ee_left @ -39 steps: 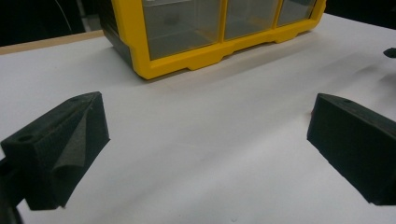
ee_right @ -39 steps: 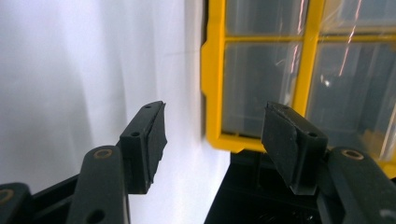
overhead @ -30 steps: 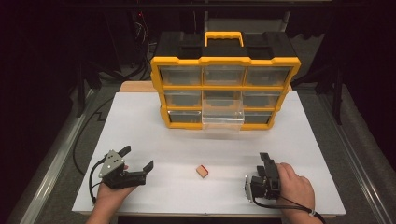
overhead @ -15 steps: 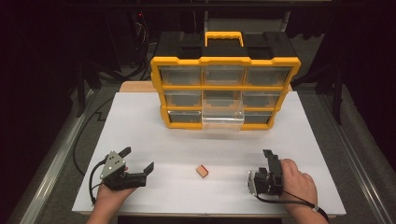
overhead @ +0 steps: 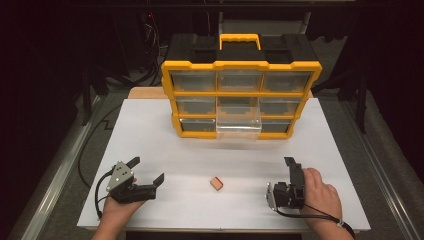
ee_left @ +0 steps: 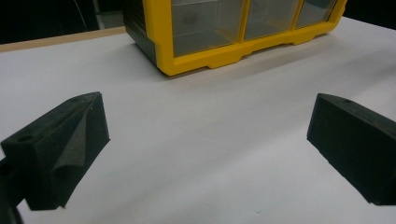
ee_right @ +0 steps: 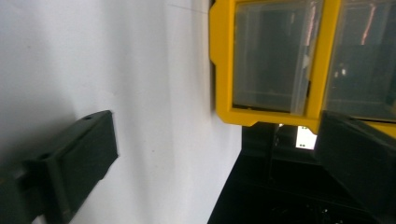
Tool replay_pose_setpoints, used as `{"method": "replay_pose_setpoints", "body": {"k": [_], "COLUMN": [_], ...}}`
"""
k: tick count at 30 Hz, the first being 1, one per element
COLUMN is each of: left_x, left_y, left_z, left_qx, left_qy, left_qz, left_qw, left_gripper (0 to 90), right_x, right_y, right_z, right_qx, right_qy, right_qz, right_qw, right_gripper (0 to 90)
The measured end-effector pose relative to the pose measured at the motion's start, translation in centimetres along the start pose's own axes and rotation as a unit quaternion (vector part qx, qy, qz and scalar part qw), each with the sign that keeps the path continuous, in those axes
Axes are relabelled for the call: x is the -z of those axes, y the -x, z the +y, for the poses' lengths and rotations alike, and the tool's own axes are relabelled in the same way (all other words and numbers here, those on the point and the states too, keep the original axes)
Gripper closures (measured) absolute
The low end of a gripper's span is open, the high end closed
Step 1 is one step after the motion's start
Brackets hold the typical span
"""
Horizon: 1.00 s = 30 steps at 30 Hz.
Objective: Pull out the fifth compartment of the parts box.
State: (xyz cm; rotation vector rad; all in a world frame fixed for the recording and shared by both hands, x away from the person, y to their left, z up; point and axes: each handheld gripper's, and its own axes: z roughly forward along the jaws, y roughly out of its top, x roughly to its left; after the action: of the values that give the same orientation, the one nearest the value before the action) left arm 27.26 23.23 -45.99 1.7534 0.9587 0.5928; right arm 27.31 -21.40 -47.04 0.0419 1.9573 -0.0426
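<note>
**Small block lies free between two open tongs**

The small block (overhead: 216, 183), tan with a reddish top, lies alone on the white worktop (overhead: 200, 155), near its front edge and roughly midway between the two hands. Nothing touches it.

The right tongs (overhead: 294, 172) rest well to the block's right, turned on their side in the person's hand. Their jaws have just been opening and now stand wide apart, with nothing between them; in the right gripper view (ee_right: 219, 154) only bare worktop and the cabinet's corner lie past them.

The left tongs (overhead: 147, 170) sit well to the block's left, jaws spread wide and empty, resting by the worktop.

Behind stands the yellow drawer cabinet (overhead: 240, 95), its bottom middle clear drawer (overhead: 238, 127) pulled out.
</note>
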Motion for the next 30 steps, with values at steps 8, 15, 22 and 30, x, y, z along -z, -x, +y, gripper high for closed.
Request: {"method": "replay_pose_setpoints", "body": {"k": [8, 15, 22, 30], "left_x": [0.2, 0.1, 0.3, 0.0], "left_y": [0.0, -0.1, -0.3, -0.3], "left_z": [0.1, 0.1, 0.0, -0.1], "left_qx": [0.005, 0.003, 0.019, 0.016], "left_qy": [-0.001, -0.002, 0.002, -0.002], "left_qz": [-0.008, 0.001, -0.007, -0.007], "left_qw": [1.0, 1.0, 0.9998, 0.9998], "left_gripper": [0.3, 0.3, 0.3, 0.3], "right_x": [0.5, 0.3, -0.2, -0.6], "right_y": [0.4, 1.0, 1.1, 0.9], "right_z": [-0.3, -0.8, -1.2, -1.9], "right_qx": [-0.015, -0.083, -0.145, -0.232], "right_qy": [0.011, 0.024, 0.033, 0.036], "right_qz": [-0.013, 0.006, 0.037, 0.075], "right_qw": [0.9997, 0.9963, 0.9882, 0.9692], "right_gripper": [0.0, 0.0, 0.2, 0.2]}}
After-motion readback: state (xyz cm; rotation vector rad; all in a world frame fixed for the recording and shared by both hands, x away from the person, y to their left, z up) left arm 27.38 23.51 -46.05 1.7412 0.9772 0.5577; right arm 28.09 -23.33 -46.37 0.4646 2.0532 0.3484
